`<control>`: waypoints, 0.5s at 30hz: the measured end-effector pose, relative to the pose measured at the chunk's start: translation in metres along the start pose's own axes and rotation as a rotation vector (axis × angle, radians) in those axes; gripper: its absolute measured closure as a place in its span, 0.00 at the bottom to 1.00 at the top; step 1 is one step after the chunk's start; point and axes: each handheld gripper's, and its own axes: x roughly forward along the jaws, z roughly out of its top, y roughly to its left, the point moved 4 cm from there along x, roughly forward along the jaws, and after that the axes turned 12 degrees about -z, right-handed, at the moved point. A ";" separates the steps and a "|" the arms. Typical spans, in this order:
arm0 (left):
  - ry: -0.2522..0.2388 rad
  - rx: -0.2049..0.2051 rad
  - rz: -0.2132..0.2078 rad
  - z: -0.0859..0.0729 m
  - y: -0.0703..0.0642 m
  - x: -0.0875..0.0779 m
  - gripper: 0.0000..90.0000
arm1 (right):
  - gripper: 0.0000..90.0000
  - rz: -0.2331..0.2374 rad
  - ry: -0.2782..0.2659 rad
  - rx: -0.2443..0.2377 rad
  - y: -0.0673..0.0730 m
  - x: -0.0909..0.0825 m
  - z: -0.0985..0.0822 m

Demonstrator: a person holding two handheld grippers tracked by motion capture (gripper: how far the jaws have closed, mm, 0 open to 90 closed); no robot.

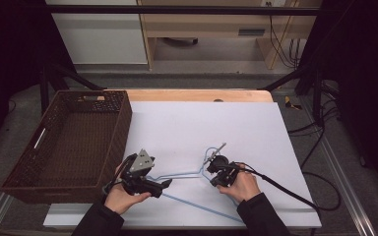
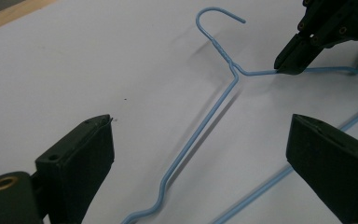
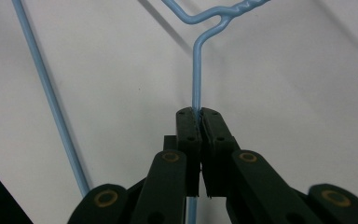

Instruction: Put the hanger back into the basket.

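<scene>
My right gripper is clenched on the blue wire hanger's shoulder beside its hook; my left gripper gapes over the other shoulder. The hanger lies right of the wicker basket, likely unmoved yet.

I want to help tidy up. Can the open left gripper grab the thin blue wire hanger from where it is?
Probably yes. The left gripper is open, and the thin blue wire hanger runs between its jaws with nothing in the way. The right gripper already pinches the other shoulder.

white table, basket, hanger
</scene>
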 end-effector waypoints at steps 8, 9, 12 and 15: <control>0.068 0.021 -0.028 0.007 0.001 0.024 0.09 | 0.97 -0.001 -0.029 -0.005 0.001 -0.006 -0.001; 0.074 0.027 -0.029 0.008 0.001 0.026 0.10 | 0.97 0.000 -0.032 -0.012 0.001 -0.006 -0.001; 0.094 0.032 -0.043 0.009 0.001 0.032 0.12 | 0.97 -0.004 -0.040 -0.011 0.001 -0.008 -0.001; 0.111 0.043 -0.046 0.010 0.000 0.037 0.13 | 0.97 -0.002 -0.051 -0.018 0.001 -0.009 -0.001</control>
